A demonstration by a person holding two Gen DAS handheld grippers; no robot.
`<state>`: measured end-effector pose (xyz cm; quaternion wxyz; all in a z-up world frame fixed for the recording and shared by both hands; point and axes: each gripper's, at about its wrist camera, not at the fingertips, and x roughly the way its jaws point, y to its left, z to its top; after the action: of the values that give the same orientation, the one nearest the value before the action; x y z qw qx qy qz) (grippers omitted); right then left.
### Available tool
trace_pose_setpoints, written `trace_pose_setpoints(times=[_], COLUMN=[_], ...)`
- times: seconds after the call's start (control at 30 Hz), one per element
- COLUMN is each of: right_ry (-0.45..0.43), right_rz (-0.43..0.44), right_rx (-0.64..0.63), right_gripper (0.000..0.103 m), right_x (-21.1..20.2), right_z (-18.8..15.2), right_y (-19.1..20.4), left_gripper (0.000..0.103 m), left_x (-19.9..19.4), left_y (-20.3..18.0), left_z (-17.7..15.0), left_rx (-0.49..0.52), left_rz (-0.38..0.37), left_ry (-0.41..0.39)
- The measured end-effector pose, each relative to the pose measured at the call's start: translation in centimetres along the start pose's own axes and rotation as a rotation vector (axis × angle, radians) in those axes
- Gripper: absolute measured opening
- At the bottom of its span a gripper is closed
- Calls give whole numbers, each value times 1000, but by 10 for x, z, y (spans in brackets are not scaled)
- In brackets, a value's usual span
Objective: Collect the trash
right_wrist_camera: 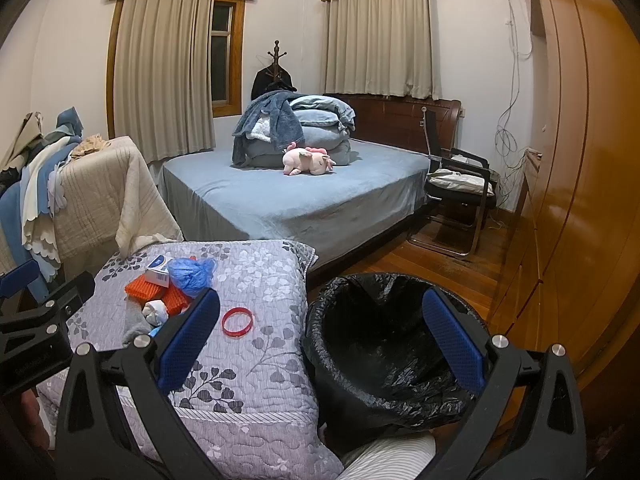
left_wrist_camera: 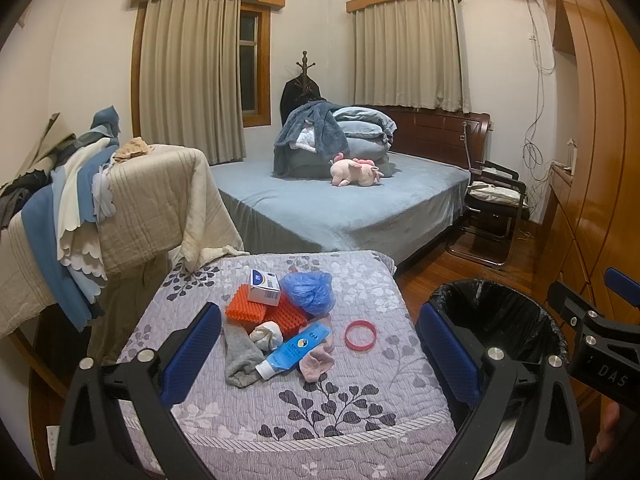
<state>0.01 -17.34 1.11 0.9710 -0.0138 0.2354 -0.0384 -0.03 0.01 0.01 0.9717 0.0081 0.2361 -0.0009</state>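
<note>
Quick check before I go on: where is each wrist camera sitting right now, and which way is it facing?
Left wrist: on the left gripper, open above the floral quilt, facing the clutter pile and the bed.
Right wrist: on the right gripper, open, straddling the quilt edge and black-lined bin.
Shared: red ring, bed, bin, each other's gripper.

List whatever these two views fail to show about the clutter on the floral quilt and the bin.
- Blue-and-white squeeze tube: right wrist view, almost all hidden behind the right gripper's blue left finger pad.
- Small white-and-blue cardboard box: print too small to read in either view.
- Black-lined trash bin: its base is hidden by its own rim and the gripper frame; left wrist view shows only part, behind the left gripper's finger.
- Grey sock: partly under the tube.
</note>
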Motion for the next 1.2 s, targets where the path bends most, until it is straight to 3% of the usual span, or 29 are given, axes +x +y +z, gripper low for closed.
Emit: trace_pose_setpoints(times=[0.37,0.63,1.1,1.2], right_ry=[15,23,137,183], right_rz=[13,64,160,181], right_rx=[-3,-15,-97,-109], right_gripper=[98,99,98,88], right_x=[8,35,150,178], right_z=[-2,-2,-22,-32], right_y=[2,15,80,91], left_gripper=[97,97,97,97], left_x=[2,30,105,122], left_y=[9,42,114,119], left_z=[-3,-14,-45,-55], left_rx=[-8,-42,-71,-69], left_rz=[5,79,217,223], left_ry=[6,10,74,93])
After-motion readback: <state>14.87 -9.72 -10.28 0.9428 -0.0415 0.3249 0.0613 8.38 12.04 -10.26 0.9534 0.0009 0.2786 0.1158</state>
